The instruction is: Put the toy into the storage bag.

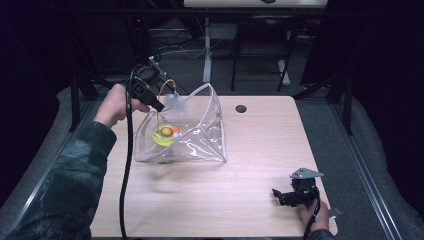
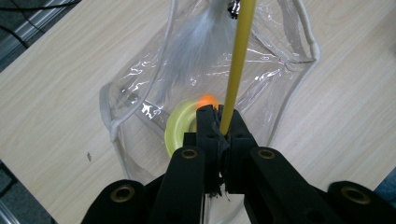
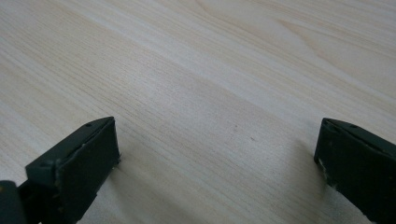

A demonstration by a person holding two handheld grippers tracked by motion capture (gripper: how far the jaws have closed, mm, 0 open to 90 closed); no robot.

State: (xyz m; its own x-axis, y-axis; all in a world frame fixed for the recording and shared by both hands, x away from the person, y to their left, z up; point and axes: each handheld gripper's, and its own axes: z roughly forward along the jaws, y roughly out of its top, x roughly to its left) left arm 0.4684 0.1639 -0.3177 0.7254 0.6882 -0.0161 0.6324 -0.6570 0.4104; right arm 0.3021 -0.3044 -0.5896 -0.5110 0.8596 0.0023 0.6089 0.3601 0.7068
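My left tool [image 2: 223, 123] is clamped on a thin yellow stick [image 2: 237, 60] with a grey feather [image 2: 194, 39], held over the clear plastic bag [image 1: 210, 135] on the counter [image 1: 260, 150]. A yellow ring [image 1: 161, 136] lies inside the bag. My right tool [image 1: 281, 195] rests wide open near the counter's edge, gripping nothing.

One clear plastic bag [image 1: 200, 135] stands toward the tabletop's [image 1: 250, 165] far left corner. Inside it are one yellow ring [image 1: 161, 136], one orange ball [image 1: 175, 129] and one feathered wand [image 2: 236, 65]. Two grippers: the left gripper [image 2: 218, 122], and the right gripper [image 1: 278, 194] near the near right corner.
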